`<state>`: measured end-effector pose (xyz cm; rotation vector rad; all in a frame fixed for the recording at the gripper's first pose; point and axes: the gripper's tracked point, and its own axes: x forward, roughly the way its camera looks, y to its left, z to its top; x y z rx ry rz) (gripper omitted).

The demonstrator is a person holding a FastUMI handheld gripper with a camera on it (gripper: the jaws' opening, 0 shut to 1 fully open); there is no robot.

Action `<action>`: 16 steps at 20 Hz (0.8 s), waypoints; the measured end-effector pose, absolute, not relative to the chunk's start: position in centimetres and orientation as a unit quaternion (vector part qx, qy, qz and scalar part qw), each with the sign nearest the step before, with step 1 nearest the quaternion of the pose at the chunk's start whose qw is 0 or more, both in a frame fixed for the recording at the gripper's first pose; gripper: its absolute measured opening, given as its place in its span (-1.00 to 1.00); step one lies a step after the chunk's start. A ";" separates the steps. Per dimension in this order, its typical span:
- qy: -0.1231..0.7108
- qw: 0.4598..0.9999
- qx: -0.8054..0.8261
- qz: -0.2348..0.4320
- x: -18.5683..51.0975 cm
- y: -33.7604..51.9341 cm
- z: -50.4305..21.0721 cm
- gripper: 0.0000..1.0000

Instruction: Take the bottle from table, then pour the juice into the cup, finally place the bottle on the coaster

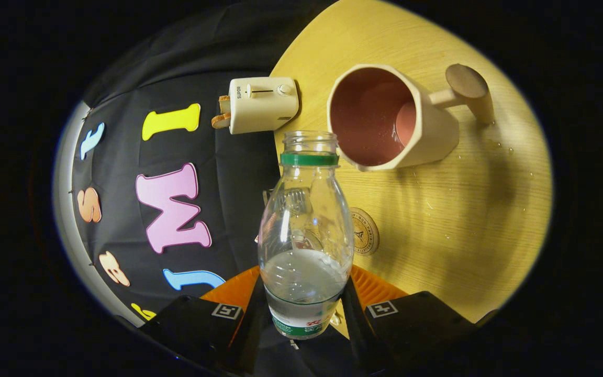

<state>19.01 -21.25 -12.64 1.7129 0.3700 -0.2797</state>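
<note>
My gripper (304, 306) is shut on a clear plastic bottle (305, 230), one finger pressing each side of its lower body. The bottle has no cap, a green ring at its neck and a little clear liquid pooled near its base. The whole view is rolled sideways, so the wooden table (469, 220) stands like a wall. Beyond the bottle's mouth sits a cream cup (393, 118) with a pink inside and a long handle, its opening facing me. A round coaster (364, 231) lies on the table just behind the bottle's body, partly hidden by it.
A cream toaster (262, 103) holding a slice of bread stands at the table's edge near the cup. Small drops of liquid dot the table (495, 144) close to the cup's handle.
</note>
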 end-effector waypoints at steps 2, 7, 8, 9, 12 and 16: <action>0.163 0.627 0.752 -0.123 18.9 -21.1 -12.7 0.44; 0.163 0.613 0.763 -0.125 19.0 -20.9 -12.5 0.44; 0.164 0.609 0.766 -0.125 19.0 -20.9 -12.5 0.43; 0.164 0.607 0.768 -0.126 19.1 -20.9 -12.5 0.43; 0.164 0.598 0.774 -0.131 19.0 -20.9 -12.7 0.43; 0.156 0.583 0.785 -0.137 19.0 -21.3 -12.5 0.43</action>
